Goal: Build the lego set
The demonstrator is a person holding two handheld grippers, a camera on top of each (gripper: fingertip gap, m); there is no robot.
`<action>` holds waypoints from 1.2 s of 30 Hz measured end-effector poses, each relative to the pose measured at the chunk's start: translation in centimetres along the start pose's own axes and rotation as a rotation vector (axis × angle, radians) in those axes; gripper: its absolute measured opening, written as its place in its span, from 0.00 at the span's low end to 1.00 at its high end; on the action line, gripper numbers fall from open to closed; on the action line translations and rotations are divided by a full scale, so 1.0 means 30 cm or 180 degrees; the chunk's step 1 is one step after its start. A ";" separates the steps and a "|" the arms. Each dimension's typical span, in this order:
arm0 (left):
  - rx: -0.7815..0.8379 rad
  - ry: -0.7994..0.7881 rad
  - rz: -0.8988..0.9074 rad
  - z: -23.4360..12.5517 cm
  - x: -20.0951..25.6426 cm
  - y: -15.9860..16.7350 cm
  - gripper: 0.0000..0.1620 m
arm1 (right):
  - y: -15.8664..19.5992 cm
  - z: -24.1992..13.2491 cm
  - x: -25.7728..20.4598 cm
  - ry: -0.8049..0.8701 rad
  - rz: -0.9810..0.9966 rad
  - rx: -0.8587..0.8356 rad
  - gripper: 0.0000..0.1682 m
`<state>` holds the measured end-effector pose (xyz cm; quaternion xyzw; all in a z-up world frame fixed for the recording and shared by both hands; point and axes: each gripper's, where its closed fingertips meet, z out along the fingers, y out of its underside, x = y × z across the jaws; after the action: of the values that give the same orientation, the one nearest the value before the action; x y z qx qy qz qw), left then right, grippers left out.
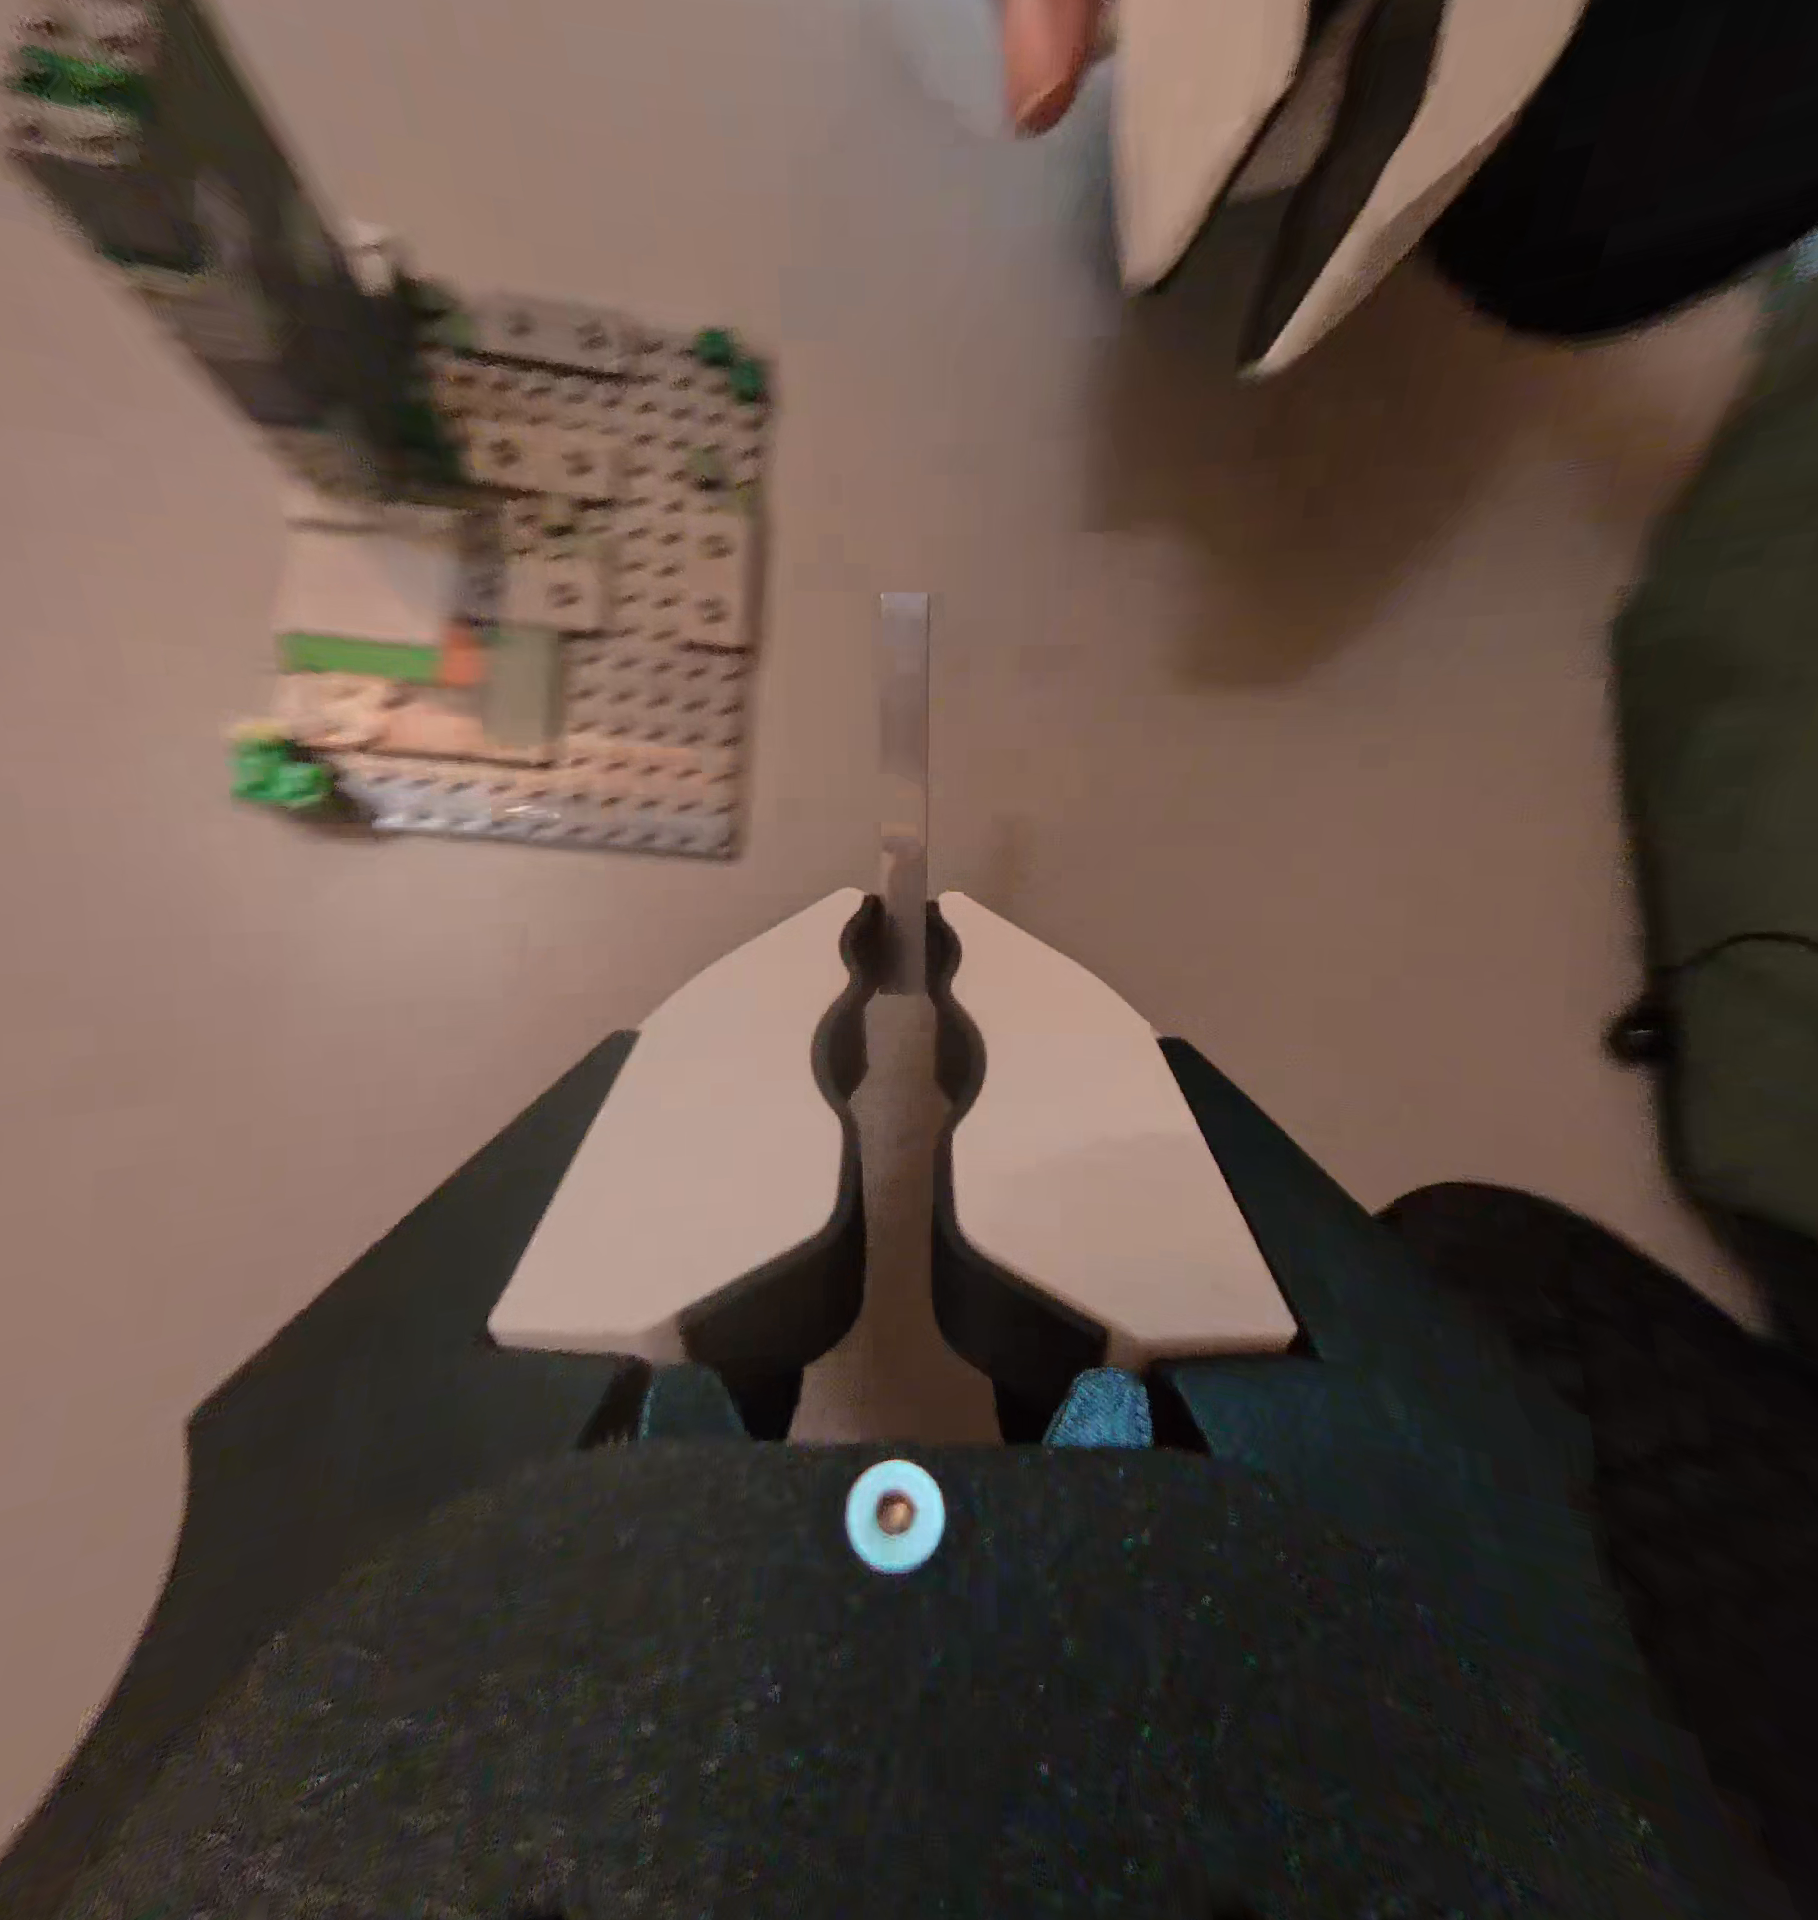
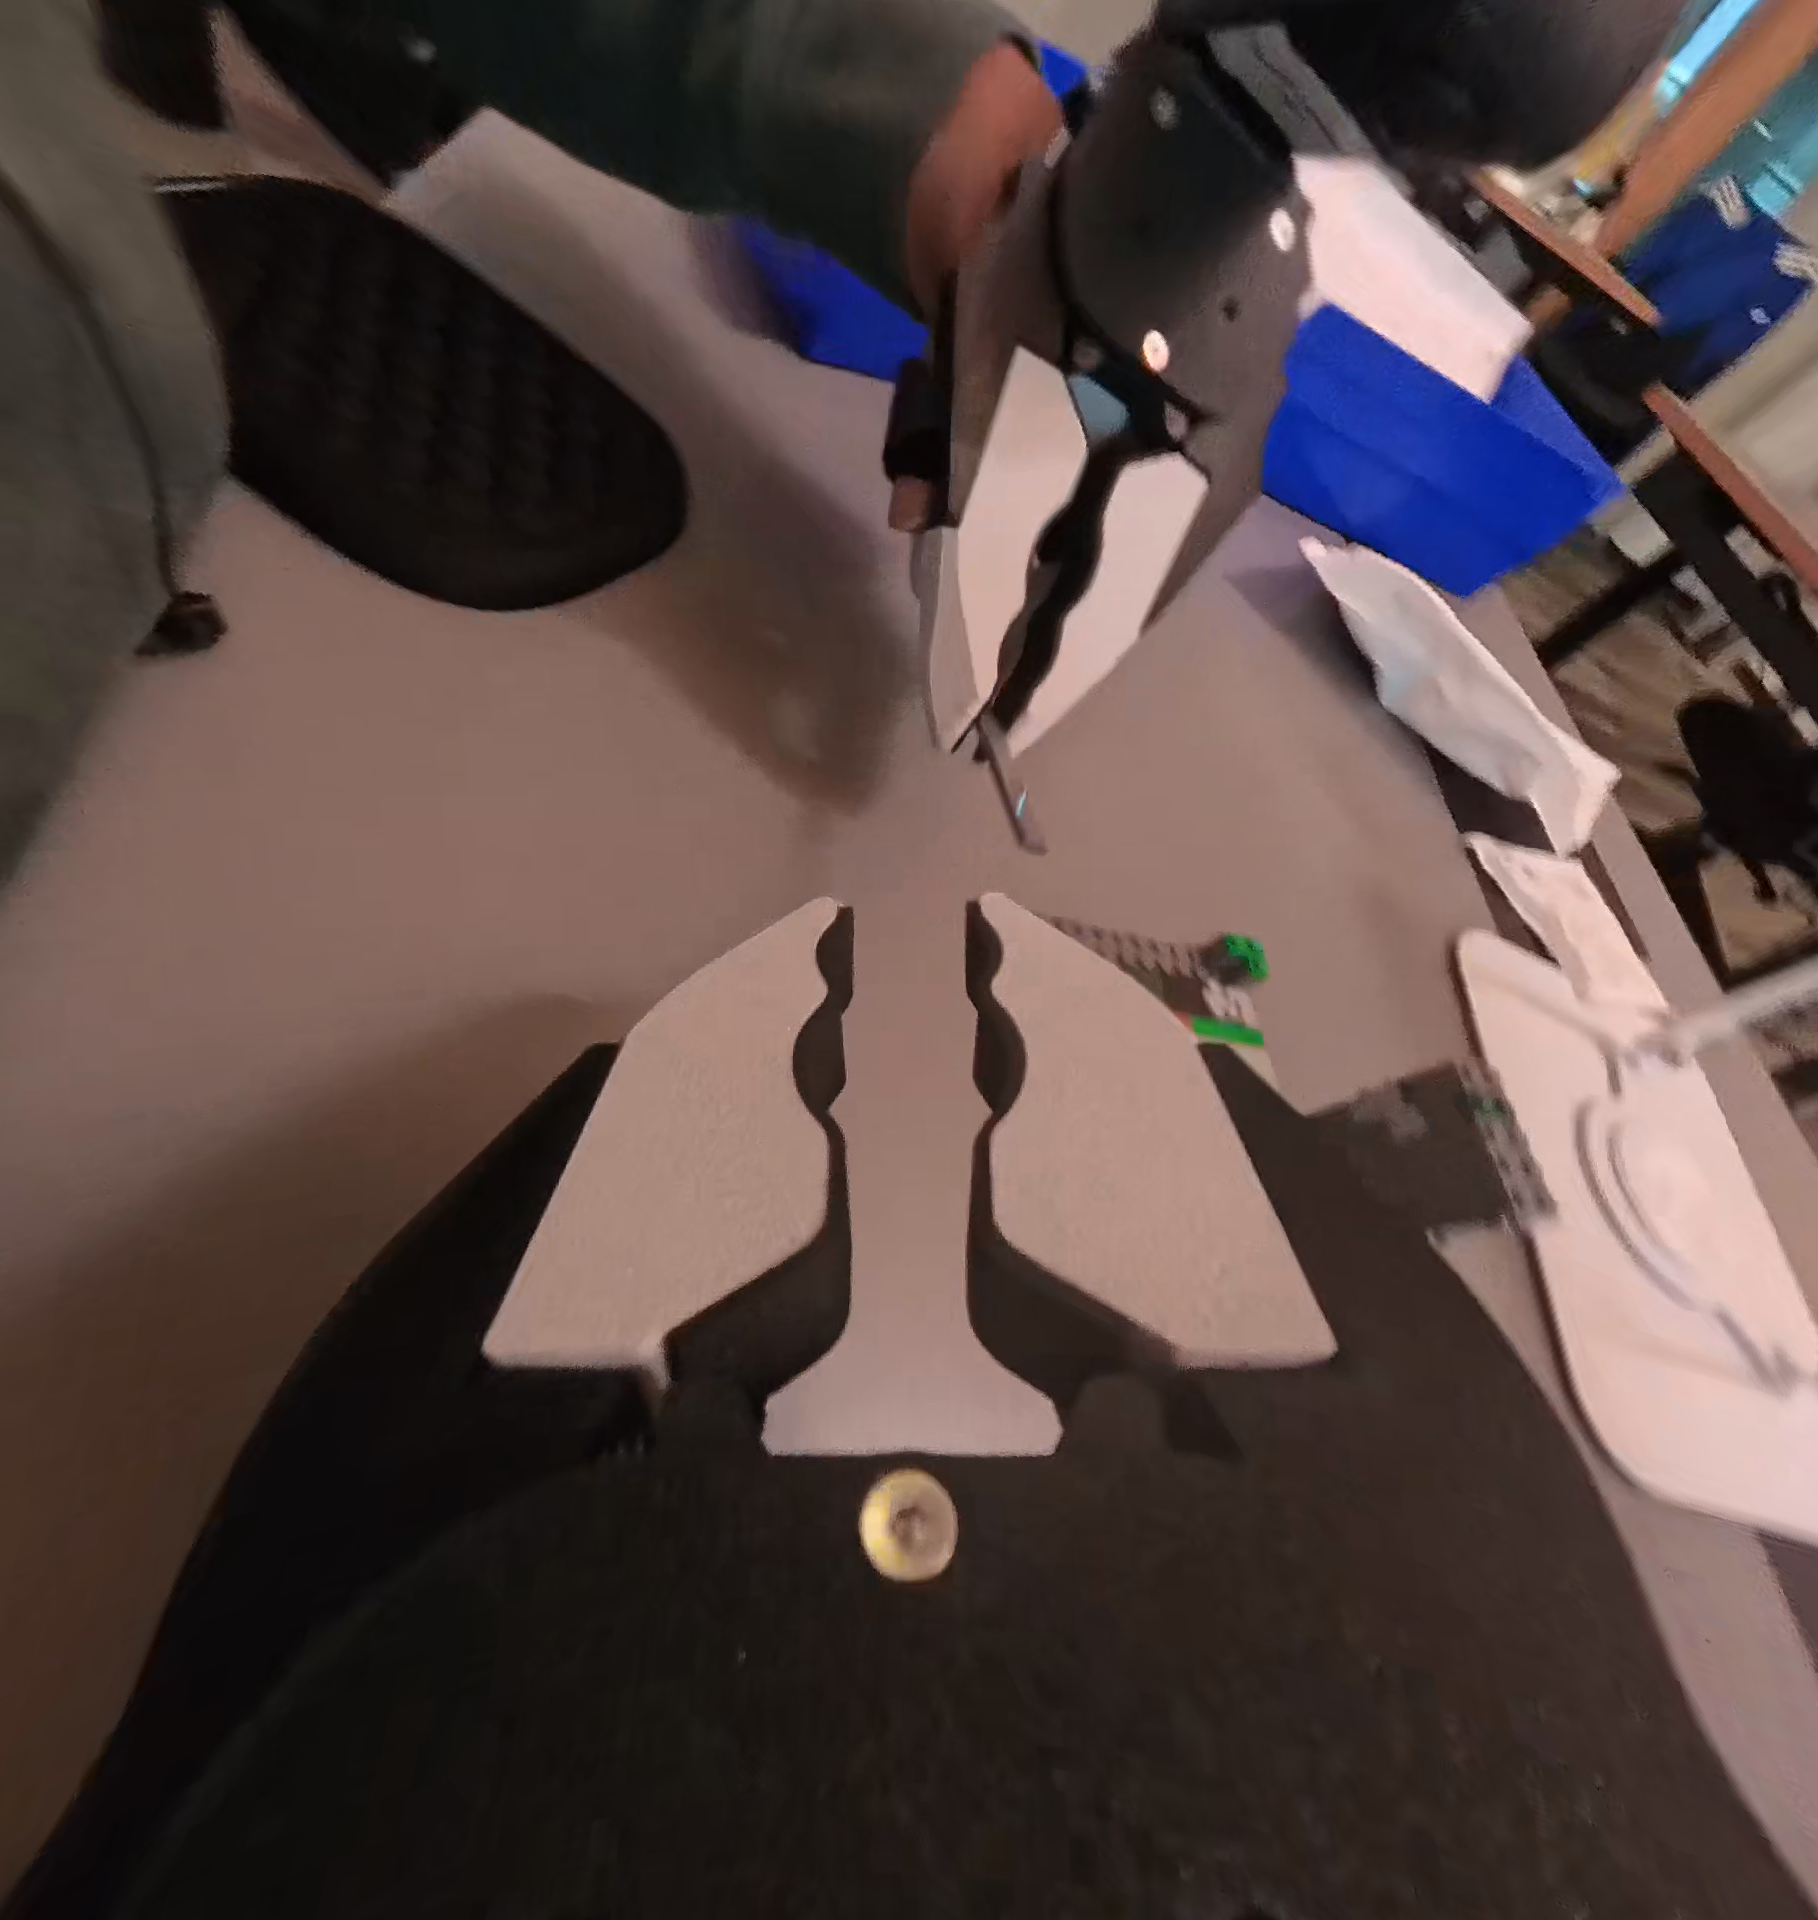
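Note:
My left gripper (image 1: pixel 905 902) is shut on a thin grey plate piece (image 1: pixel 905 717), held edge-on above the table. The piece sticks out forward past the fingertips. The lego build (image 1: pixel 614 603), a grey studded base with green bits, lies on the table to the left of it. My right gripper (image 2: pixel 910 906) is open and empty, low over the table. In the right wrist view the left gripper (image 2: pixel 988 740) hangs ahead with the grey piece (image 2: pixel 1014 802) pointing down. Part of the build (image 2: pixel 1211 987) shows just right of my right fingers.
A white tray or plate (image 2: pixel 1653 1247) and a white bag (image 2: pixel 1456 686) lie along the table's right edge. A dark studded lego section (image 2: pixel 1424 1153) lies beside the tray. A black chair (image 2: pixel 417 416) and blue bins (image 2: pixel 1424 447) stand beyond the table. A person's hand (image 1: pixel 1045 62) shows at top. There is about 10 centimeters between the tips of the two grippers. The dark studded lego section (image 2: pixel 1424 1153) is about 15 centimeters from both grippers' fingertips. My left wrist view (image 1: pixel 249 153) looks at it from another angle.

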<state>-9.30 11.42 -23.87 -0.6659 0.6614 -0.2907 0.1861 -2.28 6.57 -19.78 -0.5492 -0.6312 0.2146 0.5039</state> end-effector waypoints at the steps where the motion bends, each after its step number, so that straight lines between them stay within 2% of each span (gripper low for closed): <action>1: -0.0080 -0.0118 0.0014 -0.016 -0.047 0.009 0.05 | 0.018 -0.011 0.020 0.0101 0.0117 -0.0024 0.11; 5: -0.0513 -0.0472 0.0046 -0.059 -0.231 0.062 0.05 | 0.080 -0.042 0.051 0.0374 0.0344 -0.0152 0.09; 10: -0.0814 -0.0574 0.0169 -0.059 -0.422 0.061 0.05 | 0.125 -0.048 0.039 0.0408 0.0509 -0.0236 0.08; 15: -0.0983 -0.0448 0.0214 -0.001 -0.561 0.040 0.05 | 0.138 -0.038 0.030 0.0358 0.0599 -0.0273 0.08; 22: -0.1052 -0.0339 0.0255 0.041 -0.596 0.049 0.05 | 0.153 -0.046 0.039 0.0379 0.0711 -0.0243 0.07; 36: -0.1069 -0.0429 0.0268 0.024 -0.595 0.053 0.09 | 0.159 -0.036 0.041 0.0352 0.0768 -0.0240 0.07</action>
<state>-9.30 28.89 -27.94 -0.6773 0.7140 -0.1229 0.1283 1.08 8.83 -22.78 -0.6507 -0.5394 0.2191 0.4875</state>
